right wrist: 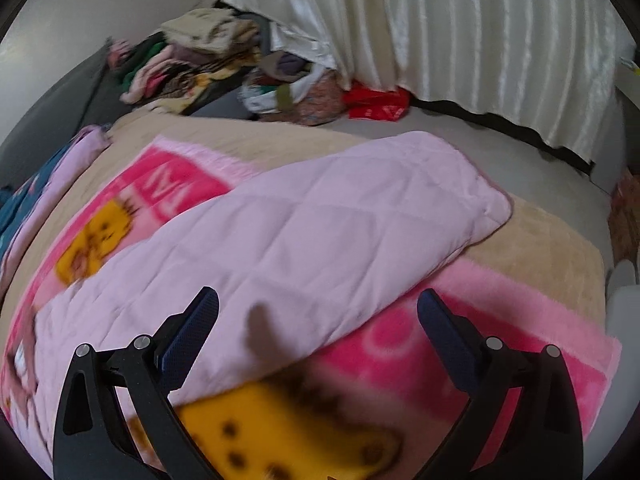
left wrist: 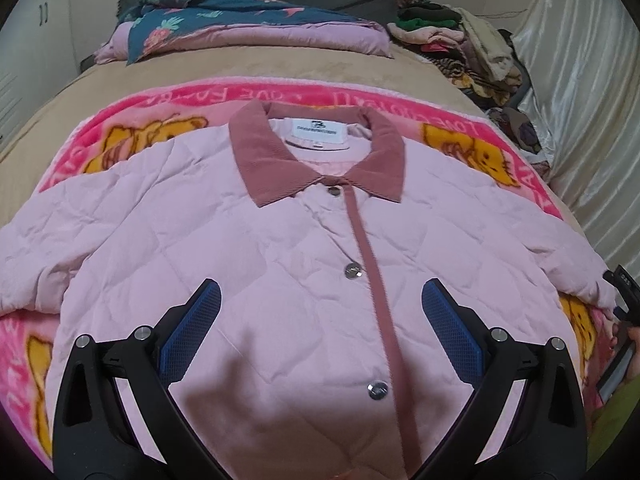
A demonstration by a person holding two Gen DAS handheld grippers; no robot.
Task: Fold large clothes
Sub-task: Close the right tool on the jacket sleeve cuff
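A pale pink quilted jacket (left wrist: 248, 240) with a darker pink collar (left wrist: 320, 156) lies flat and buttoned, front up, on a pink cartoon blanket (left wrist: 120, 128). My left gripper (left wrist: 320, 300) is open and empty, hovering above the jacket's lower front. The jacket's right sleeve (right wrist: 320, 232) stretches out to the side in the right wrist view. My right gripper (right wrist: 318, 308) is open and empty, just above the sleeve's lower edge. The right gripper also shows in the left wrist view (left wrist: 620, 292), by the sleeve's cuff.
The blanket lies on a beige bed cover (left wrist: 280, 64). A folded teal floral and pink quilt (left wrist: 240, 24) sits at the head. Piled clothes (right wrist: 192, 60) and a bag (right wrist: 296, 92) lie in the corner by a white curtain (right wrist: 460, 28).
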